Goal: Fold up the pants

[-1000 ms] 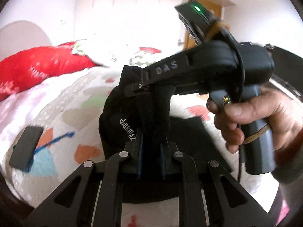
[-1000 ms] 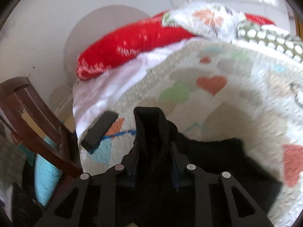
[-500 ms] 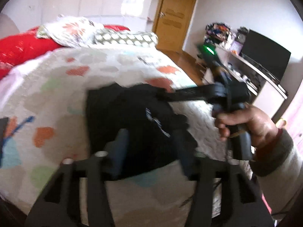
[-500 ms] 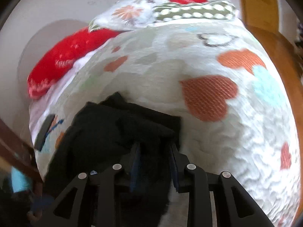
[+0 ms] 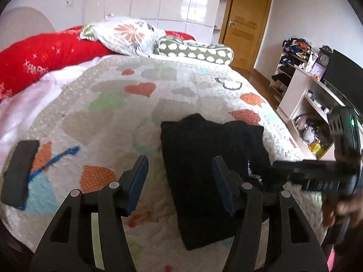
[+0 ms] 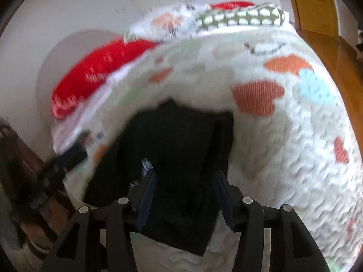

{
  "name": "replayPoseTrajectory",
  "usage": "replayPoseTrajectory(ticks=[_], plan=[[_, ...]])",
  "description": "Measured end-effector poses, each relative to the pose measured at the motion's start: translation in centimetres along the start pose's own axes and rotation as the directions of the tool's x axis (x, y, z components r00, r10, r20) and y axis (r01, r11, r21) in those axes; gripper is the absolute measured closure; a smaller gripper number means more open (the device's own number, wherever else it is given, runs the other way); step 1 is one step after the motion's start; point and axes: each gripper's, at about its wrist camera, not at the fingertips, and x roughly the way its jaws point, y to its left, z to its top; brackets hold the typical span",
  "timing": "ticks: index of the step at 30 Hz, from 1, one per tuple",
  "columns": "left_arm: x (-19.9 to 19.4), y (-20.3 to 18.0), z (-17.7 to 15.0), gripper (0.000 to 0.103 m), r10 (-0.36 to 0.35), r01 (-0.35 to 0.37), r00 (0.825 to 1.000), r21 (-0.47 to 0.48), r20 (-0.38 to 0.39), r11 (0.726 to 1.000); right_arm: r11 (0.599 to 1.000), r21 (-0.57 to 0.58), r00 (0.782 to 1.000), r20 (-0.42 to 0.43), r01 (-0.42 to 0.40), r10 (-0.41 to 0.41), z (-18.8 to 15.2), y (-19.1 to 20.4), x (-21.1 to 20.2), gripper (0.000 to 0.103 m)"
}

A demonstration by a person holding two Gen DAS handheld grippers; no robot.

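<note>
- left wrist: folded pants [image 5: 211, 176] lie flat on the bed [image 5: 109, 104], ahead and right of the left gripper [image 5: 179, 174], jaws apart, empty; long axis runs away from camera.
- right wrist: right gripper [image 6: 185, 188] spread, empty, above pants [image 6: 172, 158].

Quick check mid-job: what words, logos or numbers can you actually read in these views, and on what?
"HAPPY": white lettering on the long red cushion, partly cut off.
White print on the folded black pants: too distorted to read.
Small red mark at the white heart-patterned quilt edge: too small.
Right wrist view: blurred, nothing legible.
</note>
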Motion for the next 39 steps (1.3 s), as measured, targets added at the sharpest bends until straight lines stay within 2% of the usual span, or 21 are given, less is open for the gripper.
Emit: replayPoseTrajectory(ticks=[1,3,4,5,6,8,11,13,15,16,17,18,19,20,27,28,29,32,36,37,39], plan=[[0.6,-0.2,-0.2,0.044,-0.009,0.009,1.0,-0.001,-0.018,1.0,1.0,-0.012,1.0,-0.003,0.003,-0.003,-0.4,0.1,0.4,0.066],[1.0,-0.8,-0.8,0.044,-0.031,0.032,0.998,0.002,-0.05,0.999,0.999,-0.026,0.999,0.045,-0.027,0.028,-1.0,0.4,0.2,0.077],[1.2,-1.1,-1.1,0.044,-0.053,0.053,0.997,0.007,-0.064,0.999,0.999,-0.034,0.996,0.079,-0.037,0.039,-1.2,0.5,-0.5,0.092],[1.2,-1.4,-1.3,0.044,-0.069,0.07,0.995,0.01,-0.074,0.998,0.998,-0.037,0.995,0.09,-0.041,0.044,-1.2,0.4,-0.9,0.099],[1.3,-1.8,-1.7,0.044,-0.087,0.089,0.992,0.022,-0.087,0.996,0.998,-0.036,0.993,0.103,-0.046,0.05,-1.3,0.2,-1.7,0.1],[1.2,-2.6,-2.3,0.044,-0.069,0.073,0.995,0.049,-0.076,0.996,0.997,-0.059,0.992,0.12,-0.039,0.046,-1.8,0.1,-3.4,0.101],[1.8,-3.1,-3.2,0.041,-0.063,0.067,0.995,0.046,-0.08,0.997,0.997,-0.08,0.997,0.081,0.006,0.001,-3.1,-0.7,-3.4,0.101],[1.8,-3.3,-3.2,0.041,-0.052,0.056,0.996,0.051,-0.072,0.997,0.999,-0.026,0.997,0.061,0.042,-0.04,-3.8,-2.0,-2.5,0.101],[1.6,-3.2,-3.0,0.041,-0.061,0.065,0.995,0.046,-0.078,0.997,0.997,0.065,0.992,0.127,-0.029,0.021,-3.9,-3.4,-3.3,0.099],[1.6,-3.0,-2.9,0.041,-0.07,0.074,0.994,0.042,-0.084,0.996,0.993,0.087,0.985,0.157,-0.085,0.071,-3.7,-3.6,-3.8,0.096],[1.7,-2.8,-2.8,0.041,-0.075,0.079,0.993,0.04,-0.089,0.996,0.991,0.079,0.982,0.165,-0.11,0.096,-3.4,-3.4,-4.0,0.086],[1.7,-2.7,-2.8,0.041,-0.079,0.083,0.993,0.035,-0.093,0.996,0.992,0.051,0.981,0.165,-0.111,0.101,-3.2,-2.8,-4.1,0.078],[1.7,-2.6,-2.8,0.041,-0.081,0.084,0.992,0.029,-0.093,0.996,0.994,0.026,0.983,0.158,-0.103,0.098,-3.0,-2.3,-4.0,0.062],[1.7,-2.5,-2.8,0.041,-0.082,0.085,0.992,0.023,-0.091,0.996,0.995,0.016,0.984,0.147,-0.1,0.097,-2.8,-1.9,-3.8,0.06],[1.5,-2.1,-2.8,0.041,-0.092,0.094,0.991,0.011,-0.096,0.996,0.99,-0.048,0.989,0.063,-0.133,0.136,-2.6,0.0,-0.6,0.06],[1.6,-2.0,-2.7,0.041,-0.096,0.097,0.991,0.003,-0.097,0.995,0.99,-0.063,0.989,0.07,-0.127,0.131,-2.7,0.0,-0.4,0.064],[1.7,-1.9,-2.7,0.041,-0.098,0.098,0.99,-0.004,-0.098,0.995,0.989,-0.08,0.988,0.081,-0.123,0.129,-2.8,0.2,-0.5,0.073],[1.6,-2.2,-2.7,0.041,-0.093,0.094,0.99,0.003,-0.103,0.996,0.987,-0.125,0.988,0.108,-0.097,0.11,-2.8,1.1,-0.8,0.086],[0.7,-2.8,-2.7,0.039,-0.122,0.125,0.988,0.031,-0.092,0.992,0.976,-0.199,0.989,0.1,-0.088,0.11,-3.8,2.4,-3.0,0.089],[0.7,-3.0,-2.8,0.034,-0.131,0.135,0.987,0.034,-0.092,0.99,0.976,-0.204,0.99,0.098,-0.081,0.102,-4.3,2.3,-3.6,0.089],[1.1,-3.4,-3.1,0.034,-0.132,0.137,0.987,0.047,-0.091,0.989,0.982,-0.178,0.994,0.082,-0.058,0.074,-5.2,1.3,-3.6,0.089]])
